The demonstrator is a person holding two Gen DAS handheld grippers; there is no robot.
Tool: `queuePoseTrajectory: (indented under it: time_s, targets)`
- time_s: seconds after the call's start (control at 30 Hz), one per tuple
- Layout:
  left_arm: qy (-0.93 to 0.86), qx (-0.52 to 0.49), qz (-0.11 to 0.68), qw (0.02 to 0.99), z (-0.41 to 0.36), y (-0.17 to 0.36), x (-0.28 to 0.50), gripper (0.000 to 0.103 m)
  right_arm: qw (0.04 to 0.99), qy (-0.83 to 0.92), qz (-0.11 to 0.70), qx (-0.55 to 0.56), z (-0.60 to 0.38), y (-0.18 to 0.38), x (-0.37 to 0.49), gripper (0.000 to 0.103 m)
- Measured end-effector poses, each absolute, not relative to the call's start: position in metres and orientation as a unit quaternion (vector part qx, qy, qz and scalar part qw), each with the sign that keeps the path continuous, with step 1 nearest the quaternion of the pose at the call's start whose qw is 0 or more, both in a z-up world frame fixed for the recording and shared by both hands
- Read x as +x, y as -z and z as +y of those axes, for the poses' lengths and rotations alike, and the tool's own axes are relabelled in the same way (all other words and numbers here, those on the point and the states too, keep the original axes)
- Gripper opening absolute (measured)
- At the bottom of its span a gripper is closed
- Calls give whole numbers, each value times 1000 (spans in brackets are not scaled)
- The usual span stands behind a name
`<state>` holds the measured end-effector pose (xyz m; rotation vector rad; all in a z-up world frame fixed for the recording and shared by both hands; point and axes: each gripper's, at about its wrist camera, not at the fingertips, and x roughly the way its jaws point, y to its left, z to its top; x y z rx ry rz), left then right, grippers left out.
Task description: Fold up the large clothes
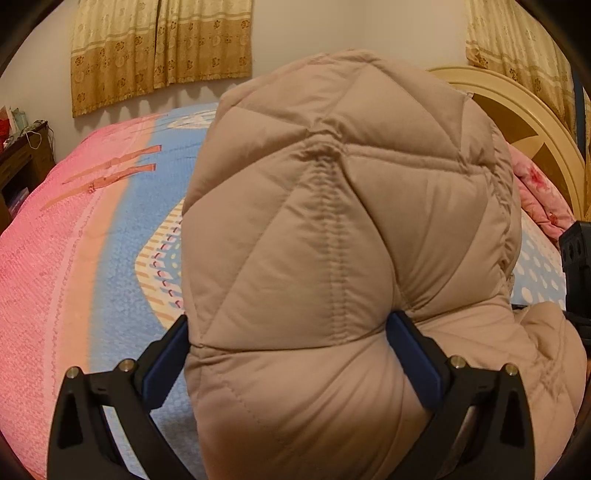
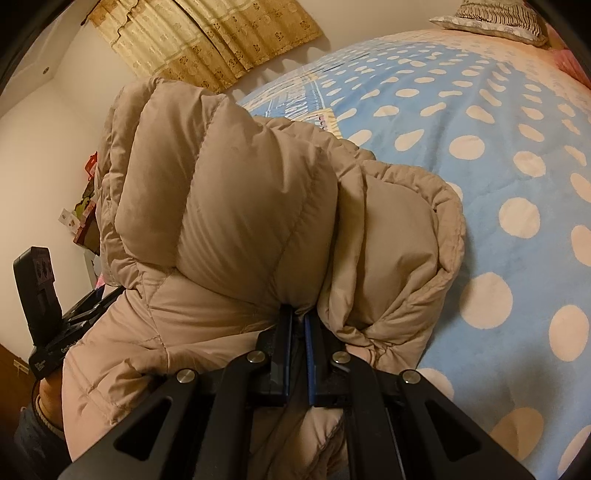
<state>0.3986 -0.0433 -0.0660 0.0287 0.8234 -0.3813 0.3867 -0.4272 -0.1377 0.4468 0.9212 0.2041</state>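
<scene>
A beige quilted puffer jacket [image 1: 332, 229] is bunched up and held above the bed. My left gripper [image 1: 291, 332] is shut on a thick padded fold of it, with the blue pads [image 1: 413, 354] pressed into both sides. In the right wrist view the jacket [image 2: 229, 206] bulges over the fingers. My right gripper [image 2: 299, 325] is shut on a thin part of the jacket, its jaws nearly together. The left gripper's body [image 2: 40, 295] shows at the left of the right wrist view.
The bed has a pink and blue cover [image 1: 74, 240] with white dots [image 2: 480, 184]. A cream wooden headboard [image 1: 532, 122] and a pink quilt [image 1: 539, 192] lie at the right. A pillow [image 2: 495, 18] lies far off. Curtains [image 1: 162, 48] hang on the wall. A dark cabinet [image 1: 18, 170] stands left.
</scene>
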Motion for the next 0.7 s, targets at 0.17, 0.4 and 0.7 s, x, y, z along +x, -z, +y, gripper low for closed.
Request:
queuePoseTrajectory:
  time_s: [0.17, 0.4, 0.7]
  targets:
    - [184, 11, 395, 900, -42, 68, 398, 103, 870, -98, 433, 216, -426, 138, 386, 3]
    - [179, 16, 391, 903, -44, 69, 399, 103, 859, -108, 429, 259, -439, 137, 383, 8]
    - [174, 24, 385, 906, -47, 68, 398, 103, 835, -106, 377, 386, -504, 118, 349, 102]
